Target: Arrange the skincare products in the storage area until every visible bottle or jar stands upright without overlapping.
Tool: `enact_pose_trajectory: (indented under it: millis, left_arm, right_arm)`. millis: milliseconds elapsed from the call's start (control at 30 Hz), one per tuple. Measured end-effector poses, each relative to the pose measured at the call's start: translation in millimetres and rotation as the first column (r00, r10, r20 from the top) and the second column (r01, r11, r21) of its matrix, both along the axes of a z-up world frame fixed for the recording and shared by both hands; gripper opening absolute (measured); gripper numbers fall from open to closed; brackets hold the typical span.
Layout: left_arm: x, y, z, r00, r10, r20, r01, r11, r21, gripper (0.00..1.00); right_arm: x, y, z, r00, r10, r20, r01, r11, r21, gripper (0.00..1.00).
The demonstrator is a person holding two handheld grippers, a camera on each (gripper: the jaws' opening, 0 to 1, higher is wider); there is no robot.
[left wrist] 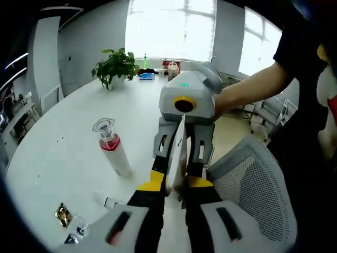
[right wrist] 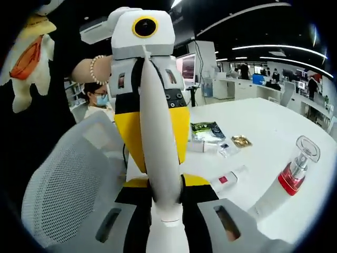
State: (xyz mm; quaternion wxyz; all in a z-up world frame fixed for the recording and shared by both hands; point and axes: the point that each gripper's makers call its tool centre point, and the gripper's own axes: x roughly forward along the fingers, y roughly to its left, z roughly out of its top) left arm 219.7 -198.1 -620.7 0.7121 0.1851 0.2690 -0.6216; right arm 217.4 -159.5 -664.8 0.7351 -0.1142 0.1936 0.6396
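Here two grippers meet over the edge of a white table (left wrist: pixel 79 132), both clamped on one slim white plastic tube (right wrist: pixel 158 158). In the left gripper view, the left gripper (left wrist: pixel 174 187) has its yellow-tipped jaws pressed on the tube's near end, while the right gripper (left wrist: pixel 184 145), held by a person's hand (left wrist: pixel 224 100), grips the far end from the opposite side. The right gripper view shows the right gripper (right wrist: pixel 163 197) shut on the tube's lower part, the tube rising between the other gripper's jaws.

One white bottle with a red band and clear cap (left wrist: pixel 111 147) stands upright on the table, left of the tongs and apart from them. A small white tube with a red label (right wrist: pixel 229 179) lies flat near it. The right gripper view adds a green sachet (right wrist: pixel 207 130) and a gold sachet (right wrist: pixel 241 140); the left gripper view adds one leafy potted plant (left wrist: pixel 116 66) far across the table. One white mesh chair (left wrist: pixel 253 184) sits just beside the grippers.
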Motion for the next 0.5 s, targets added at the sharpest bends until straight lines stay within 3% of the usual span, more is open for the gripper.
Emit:
enact_pose_trajectory:
  millis: [500]
  left_arm:
    - [10.4,1,-26.1,1.0,0.004,0.025,-0.005,0.999,0.039,0.14]
  right_arm:
    - [10,-3,-26.5,1.0,-0.007,0.029,0.009,0.998,-0.067,0.21]
